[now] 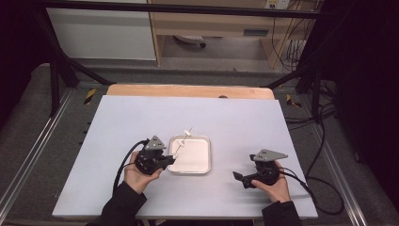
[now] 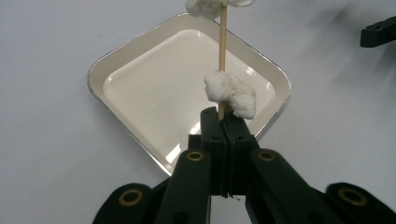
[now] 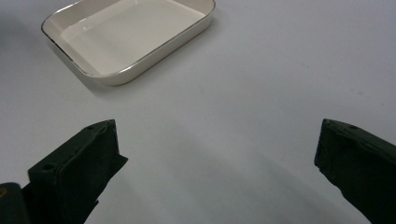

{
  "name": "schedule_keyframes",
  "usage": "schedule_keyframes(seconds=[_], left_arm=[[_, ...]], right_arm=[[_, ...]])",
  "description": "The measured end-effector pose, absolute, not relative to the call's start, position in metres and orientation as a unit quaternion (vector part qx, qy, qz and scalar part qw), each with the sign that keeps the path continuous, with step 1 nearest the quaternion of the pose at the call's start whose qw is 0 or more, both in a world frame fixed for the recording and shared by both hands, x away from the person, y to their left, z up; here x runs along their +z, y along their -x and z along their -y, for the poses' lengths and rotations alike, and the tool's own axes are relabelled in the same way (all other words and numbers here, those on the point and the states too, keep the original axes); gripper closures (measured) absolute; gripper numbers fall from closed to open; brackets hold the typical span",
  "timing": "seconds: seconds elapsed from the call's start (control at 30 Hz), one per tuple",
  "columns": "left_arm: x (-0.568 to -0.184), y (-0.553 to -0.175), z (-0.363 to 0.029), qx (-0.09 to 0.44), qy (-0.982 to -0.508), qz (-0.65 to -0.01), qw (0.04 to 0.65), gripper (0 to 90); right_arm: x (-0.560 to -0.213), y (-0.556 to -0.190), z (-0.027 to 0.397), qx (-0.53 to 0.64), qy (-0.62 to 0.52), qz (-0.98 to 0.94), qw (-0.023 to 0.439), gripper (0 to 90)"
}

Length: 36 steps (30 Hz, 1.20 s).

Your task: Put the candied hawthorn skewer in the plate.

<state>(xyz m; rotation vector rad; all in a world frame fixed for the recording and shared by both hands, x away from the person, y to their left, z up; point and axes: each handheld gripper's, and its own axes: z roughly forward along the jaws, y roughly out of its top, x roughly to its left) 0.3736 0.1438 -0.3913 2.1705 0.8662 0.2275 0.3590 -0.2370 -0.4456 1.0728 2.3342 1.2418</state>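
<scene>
While the wooden skewer (image 2: 223, 42) runs out past the top edge of the left gripper view, cutting off its upper white lump (image 2: 212, 6), the left tongs (image 2: 223, 122) pinch its lower end above the white tray (image 2: 116, 60). Right tongs (image 3: 215, 154) stand spread over bare table (image 3: 261, 70), near the tray's right.

A pale lavender sheet (image 1: 141, 122) covers the bench, whose wooden edge (image 1: 188, 90) shows at twelve o'clock. Beyond it stands a white cabinet (image 1: 101, 35); black cables (image 1: 324, 136) trail at three o'clock (loosely looped).
</scene>
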Motion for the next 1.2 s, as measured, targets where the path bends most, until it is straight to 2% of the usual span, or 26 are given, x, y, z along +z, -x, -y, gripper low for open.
schedule_keyframes(seconds=[0.27,0.6,1.2], left_arm=[[-0.397,-0.385,-0.128,0.074,-0.868,-0.340,0.354,88.5],[-0.415,-0.395,-0.116,0.081,-0.882,-0.357,0.297,88.4],[-0.428,-0.398,-0.110,0.084,-0.892,-0.362,0.258,87.9]], right_arm=[[-0.451,-0.354,0.250,0.428,-0.378,-0.809,0.140,0.7],[-0.451,-0.353,0.254,0.426,-0.380,-0.809,0.137,0.7],[-0.450,-0.353,0.254,0.431,-0.381,-0.807,0.135,0.8]])
